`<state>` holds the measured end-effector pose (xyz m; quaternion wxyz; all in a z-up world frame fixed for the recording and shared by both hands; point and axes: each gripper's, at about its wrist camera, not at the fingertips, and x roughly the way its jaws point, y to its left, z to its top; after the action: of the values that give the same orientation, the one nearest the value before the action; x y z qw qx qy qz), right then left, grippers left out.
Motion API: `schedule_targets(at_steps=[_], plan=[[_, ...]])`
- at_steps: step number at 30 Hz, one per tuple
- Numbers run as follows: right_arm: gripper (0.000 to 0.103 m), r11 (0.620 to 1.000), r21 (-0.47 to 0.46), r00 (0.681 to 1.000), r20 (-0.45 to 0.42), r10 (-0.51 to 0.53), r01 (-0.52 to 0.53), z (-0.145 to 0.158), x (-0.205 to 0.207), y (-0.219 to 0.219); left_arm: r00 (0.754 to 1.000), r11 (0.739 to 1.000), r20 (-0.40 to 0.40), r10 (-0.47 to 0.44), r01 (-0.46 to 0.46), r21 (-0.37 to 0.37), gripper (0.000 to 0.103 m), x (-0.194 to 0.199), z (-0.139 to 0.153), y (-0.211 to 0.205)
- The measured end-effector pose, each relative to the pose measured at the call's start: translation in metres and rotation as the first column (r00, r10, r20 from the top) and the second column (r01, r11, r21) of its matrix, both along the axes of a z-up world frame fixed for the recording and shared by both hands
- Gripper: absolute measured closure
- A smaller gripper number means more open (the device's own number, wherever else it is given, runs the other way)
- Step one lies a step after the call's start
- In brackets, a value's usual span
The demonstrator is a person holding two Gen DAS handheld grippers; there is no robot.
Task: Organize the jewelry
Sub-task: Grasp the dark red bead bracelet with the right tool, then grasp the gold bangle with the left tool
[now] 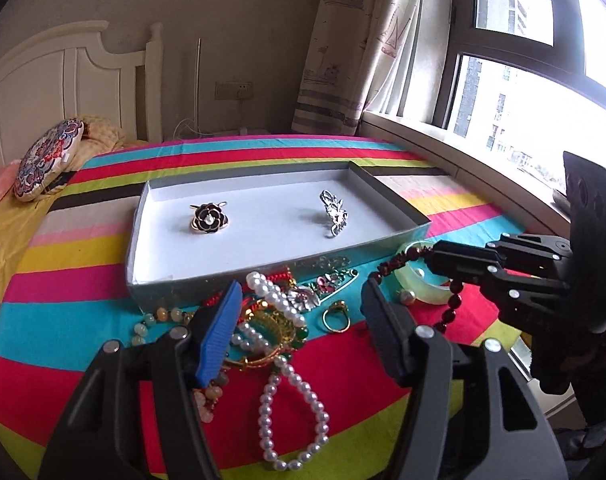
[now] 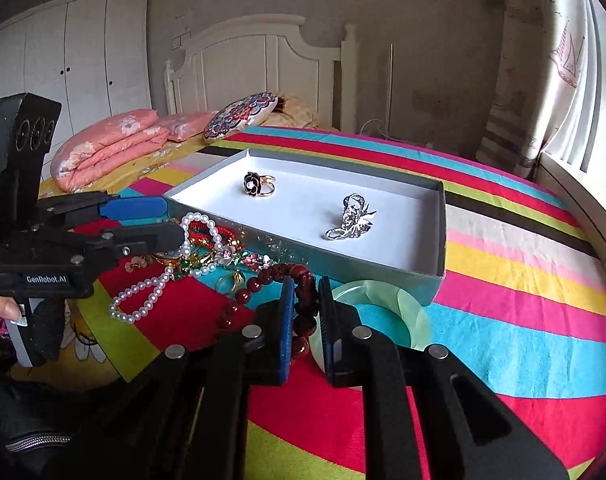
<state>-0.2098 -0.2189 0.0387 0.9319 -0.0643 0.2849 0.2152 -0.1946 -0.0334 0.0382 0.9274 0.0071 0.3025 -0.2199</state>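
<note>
The right hand-held gripper (image 2: pixel 306 312) has its jaws narrowed onto the dark red beaded bracelet (image 2: pixel 275 280), pinching a few beads while the rest of the strand trails down to the striped bedspread (image 2: pixel 523 320). The bracelet lies partly over a pale green jade bangle (image 2: pixel 407 312), just in front of the shallow white-lined cardboard box (image 2: pixel 439 232).

The left hand-held gripper (image 1: pixel 299 320) hangs with its jaws wide apart, holding nothing, above the heap of loose jewelry: a white pearl strand (image 1: pixel 291 400), a gold ring (image 1: pixel 337 320) and a gold filigree piece (image 1: pixel 271 332). Inside the box a black flower ring (image 1: pixel 209 218) and a silver filigree brooch (image 1: pixel 334 212) lie well apart.

The likely step is moving the red bracelet into the box. To do it well, the lift should go straight up until the hanging beads clear the bangle and the box wall, since a dragging loop could snag or pull the bangle along. It should then be set on bare white floor between the two pieces already placed.

The only readable writing is "GenRobot.AI" on the left gripper's body, seen from the right wrist view.
</note>
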Motion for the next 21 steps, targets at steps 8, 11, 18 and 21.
schedule_targets(at_steps=[8,11,18,21], plan=[[0.090,0.999,0.038,1.000,0.029,-0.006,0.005,0.010,-0.006,-0.006,0.994,0.993,-0.068,0.081,-0.087,-0.077,0.042,-0.006,-0.010,0.048],[0.090,0.999,0.043,1.000,0.022,-0.009,0.009,0.008,-0.005,-0.005,0.988,0.988,-0.123,0.094,-0.108,-0.114,0.059,-0.001,-0.019,0.059],[0.090,0.999,0.046,1.000,0.016,-0.010,0.009,0.008,-0.004,-0.004,0.978,0.977,-0.196,0.073,-0.109,-0.182,0.080,0.016,-0.027,0.057],[0.090,0.999,0.051,1.000,0.020,-0.017,0.016,0.009,-0.005,-0.007,0.983,0.975,-0.171,0.064,-0.098,-0.201,0.091,0.014,-0.020,0.053]])
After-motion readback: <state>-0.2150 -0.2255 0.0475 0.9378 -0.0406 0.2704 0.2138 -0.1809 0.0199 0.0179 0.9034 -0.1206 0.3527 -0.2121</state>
